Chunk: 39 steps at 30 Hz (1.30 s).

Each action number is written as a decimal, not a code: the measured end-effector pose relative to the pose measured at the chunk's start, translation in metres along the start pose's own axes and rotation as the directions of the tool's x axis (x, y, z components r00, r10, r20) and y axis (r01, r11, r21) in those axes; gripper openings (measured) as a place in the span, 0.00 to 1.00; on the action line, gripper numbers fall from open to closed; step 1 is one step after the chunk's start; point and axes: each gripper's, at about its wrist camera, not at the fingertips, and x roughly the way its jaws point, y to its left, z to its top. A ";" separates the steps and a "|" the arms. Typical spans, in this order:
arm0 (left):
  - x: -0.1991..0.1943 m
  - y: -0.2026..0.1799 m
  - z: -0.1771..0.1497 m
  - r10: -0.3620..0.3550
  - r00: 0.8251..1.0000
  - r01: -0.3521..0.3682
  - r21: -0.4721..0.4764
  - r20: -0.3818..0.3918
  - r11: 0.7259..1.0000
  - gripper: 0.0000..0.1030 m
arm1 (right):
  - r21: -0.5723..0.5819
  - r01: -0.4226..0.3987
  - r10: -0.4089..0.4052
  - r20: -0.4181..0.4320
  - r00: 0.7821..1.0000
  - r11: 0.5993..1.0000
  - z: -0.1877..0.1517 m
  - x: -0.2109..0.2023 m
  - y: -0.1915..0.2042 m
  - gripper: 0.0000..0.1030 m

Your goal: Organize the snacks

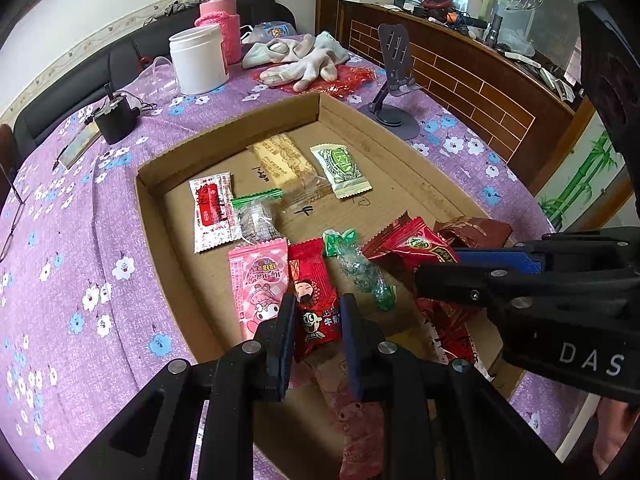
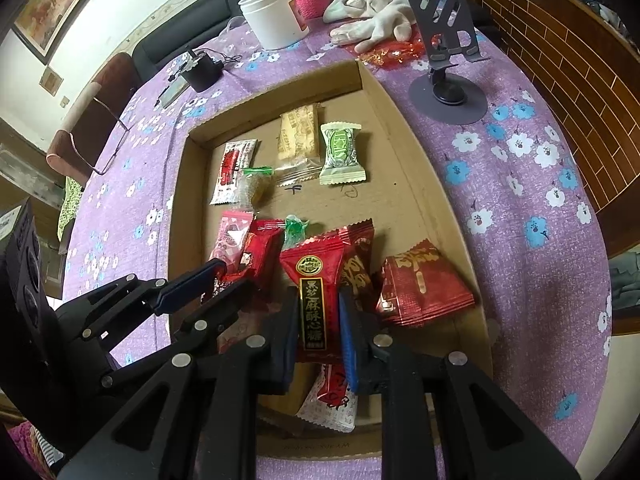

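Cardboard tray [image 2: 404, 128] is holding all the snacks, sitting on the purple floral table [image 2: 520, 168]. Sorting step in hand: both grippers are working the near pile.

Right gripper [image 2: 318, 320] is pinching the red sesame candy pack [image 2: 316, 284], black label running lengthwise between its fingers. Left gripper [image 1: 318, 320] is closing around the red cartoon packet [image 1: 314, 296], fingers apparently touching both edges; pink packet [image 1: 260, 284] lying just outside its left finger.

Next move, by my read: lifting clear and placing beside matching packs beyond the fingertips.
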 end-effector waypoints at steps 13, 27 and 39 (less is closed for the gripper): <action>-0.008 -0.001 -0.001 0.001 1.000 -0.001 0.002 0.015 1.000 0.21 | -0.010 0.010 -0.010 0.023 1.000 1.000 -0.004 -0.009 0.003 0.18; -0.021 0.006 -0.005 0.003 0.999 -0.003 -0.007 0.036 1.000 0.36 | 0.002 0.025 -0.025 0.067 0.997 1.000 -0.006 -0.024 0.009 0.30; -0.051 0.023 -0.012 0.022 0.994 -0.019 -0.029 0.111 0.999 0.84 | 0.035 0.092 -0.097 0.148 0.984 0.995 -0.014 -0.046 0.019 0.59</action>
